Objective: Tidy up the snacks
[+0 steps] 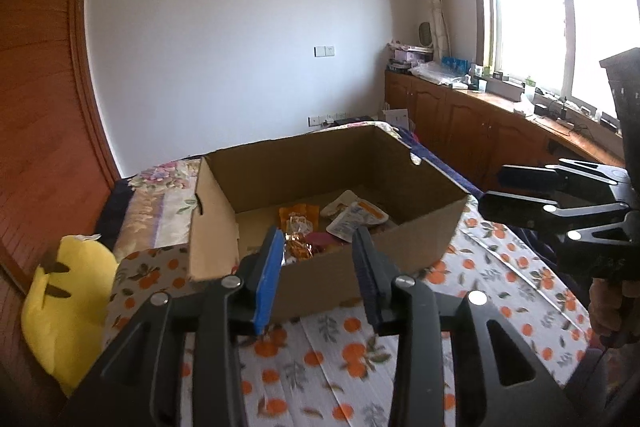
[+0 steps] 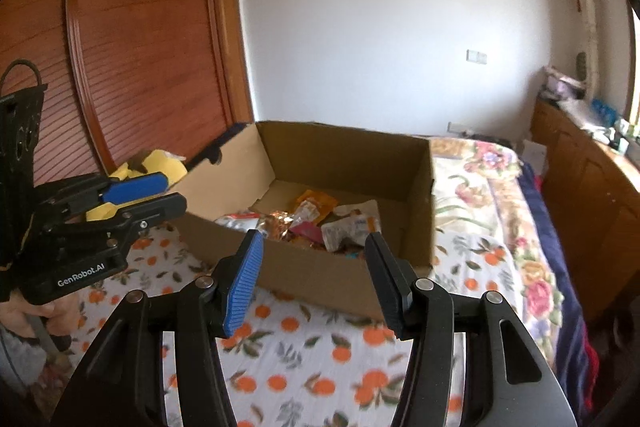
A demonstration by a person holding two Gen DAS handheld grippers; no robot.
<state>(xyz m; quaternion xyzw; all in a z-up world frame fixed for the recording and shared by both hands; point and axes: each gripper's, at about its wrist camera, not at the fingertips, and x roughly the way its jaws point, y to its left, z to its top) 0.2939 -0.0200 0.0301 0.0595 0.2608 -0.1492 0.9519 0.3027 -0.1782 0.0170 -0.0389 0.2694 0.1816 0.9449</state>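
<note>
An open cardboard box (image 1: pixel 344 267) stands on a bed with an orange-print cover. Several snack packets (image 1: pixel 352 217) lie on its floor: white pouches, an orange packet (image 1: pixel 298 213) and a foil one. The box (image 2: pixel 352 163) and the snack packets (image 2: pixel 316 223) also show in the right wrist view. My left gripper (image 1: pixel 316 263) is open and empty, held just before the box's near wall. My right gripper (image 2: pixel 312 275) is open and empty, also just short of the box. Each gripper shows in the other's view, the right gripper (image 1: pixel 508 195) and the left gripper (image 2: pixel 160 195).
A yellow plush toy (image 1: pixel 68 303) lies at the bed's left edge by a wooden sliding door (image 2: pixel 132 39). A floral quilt (image 2: pixel 492 195) lies beyond the box. Wooden cabinets (image 1: pixel 460 131) with clutter run under the window on the right.
</note>
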